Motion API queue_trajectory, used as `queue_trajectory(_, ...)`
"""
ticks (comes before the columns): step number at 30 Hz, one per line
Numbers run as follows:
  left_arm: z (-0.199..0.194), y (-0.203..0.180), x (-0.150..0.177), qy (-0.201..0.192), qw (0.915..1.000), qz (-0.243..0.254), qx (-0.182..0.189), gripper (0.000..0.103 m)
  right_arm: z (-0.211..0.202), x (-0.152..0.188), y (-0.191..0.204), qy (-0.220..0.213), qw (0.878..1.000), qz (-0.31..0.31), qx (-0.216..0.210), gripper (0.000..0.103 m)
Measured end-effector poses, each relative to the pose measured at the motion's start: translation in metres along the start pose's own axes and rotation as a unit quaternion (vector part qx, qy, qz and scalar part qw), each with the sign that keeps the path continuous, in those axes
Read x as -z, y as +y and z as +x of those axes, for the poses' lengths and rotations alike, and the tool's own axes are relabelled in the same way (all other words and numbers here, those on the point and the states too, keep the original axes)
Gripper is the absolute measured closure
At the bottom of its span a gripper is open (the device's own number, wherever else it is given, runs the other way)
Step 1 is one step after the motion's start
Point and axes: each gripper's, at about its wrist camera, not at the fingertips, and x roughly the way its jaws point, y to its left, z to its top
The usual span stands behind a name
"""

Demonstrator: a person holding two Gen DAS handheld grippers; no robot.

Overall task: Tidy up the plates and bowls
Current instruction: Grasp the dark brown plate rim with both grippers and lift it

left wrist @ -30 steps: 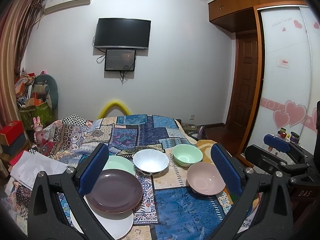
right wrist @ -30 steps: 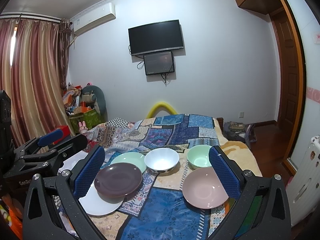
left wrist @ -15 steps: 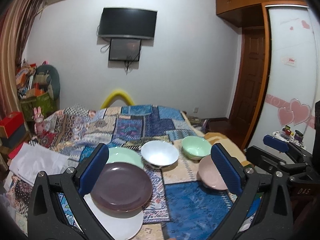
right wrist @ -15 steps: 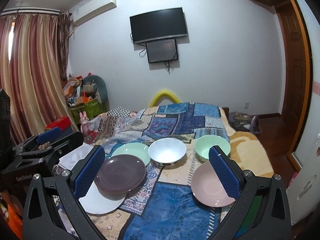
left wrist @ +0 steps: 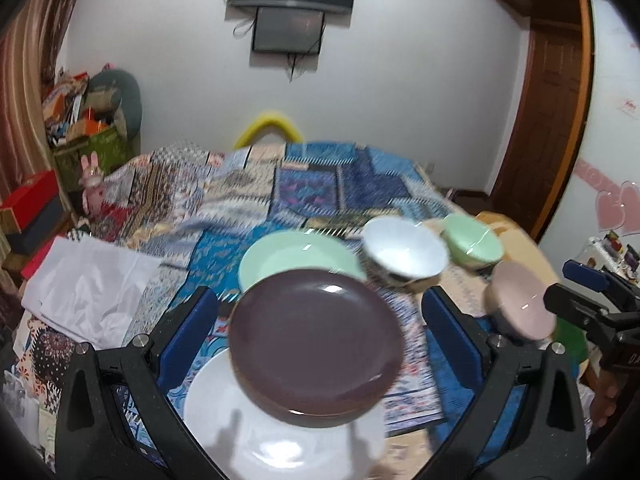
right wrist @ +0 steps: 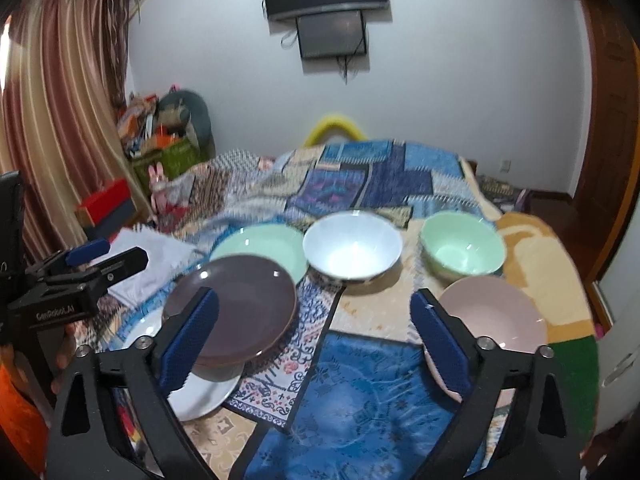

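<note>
Left gripper (left wrist: 320, 336) hangs nearest the brown plate (left wrist: 316, 348), which lies flat dead ahead between its wide-apart, empty jaws, atop the white plate (left wrist: 248, 432). Right gripper (right wrist: 314, 344), jaws apart and just narrowing, empty, has the pink bowl (right wrist: 496, 316) beside its right finger.
</note>
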Motion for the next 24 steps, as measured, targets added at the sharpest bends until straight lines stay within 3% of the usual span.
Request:
queue_trajectory(6, 0.045, 0.038, 0.014, 0.041, 0.9988, -0.008, -0.027, 0.000, 0.043, 0.007, 0.003, 0.055, 0.998, 0.012, -0.014, 0.025)
queue_trajectory(8, 0.059, 0.049, 0.019, 0.057, 0.9980, -0.007, -0.026, 0.009, 0.055, 0.010, 0.005, 0.069, 0.997, 0.011, -0.017, 0.029)
queue_trajectory(9, 0.069, 0.056, 0.022, 0.070, 0.9973, -0.007, -0.023, 0.018, 0.060, 0.012, 0.006, 0.076, 0.997, 0.011, -0.016, 0.031)
queue_trajectory(15, 0.104, 0.080, 0.033, 0.134, 0.9907, -0.019, 0.003, 0.042, 0.095, 0.021, 0.012, 0.119, 0.992, 0.025, -0.027, 0.040)
queue_trajectory(19, 0.117, 0.087, 0.039, 0.157, 0.9875, -0.019, 0.010, 0.052, 0.113, 0.026, 0.012, 0.145, 0.988, 0.036, -0.039, 0.052)
queue_trajectory(24, 0.127, 0.090, 0.041, 0.174, 0.9842, -0.023, 0.025, 0.063, 0.125, 0.028, 0.013, 0.157, 0.986, 0.042, -0.046, 0.057)
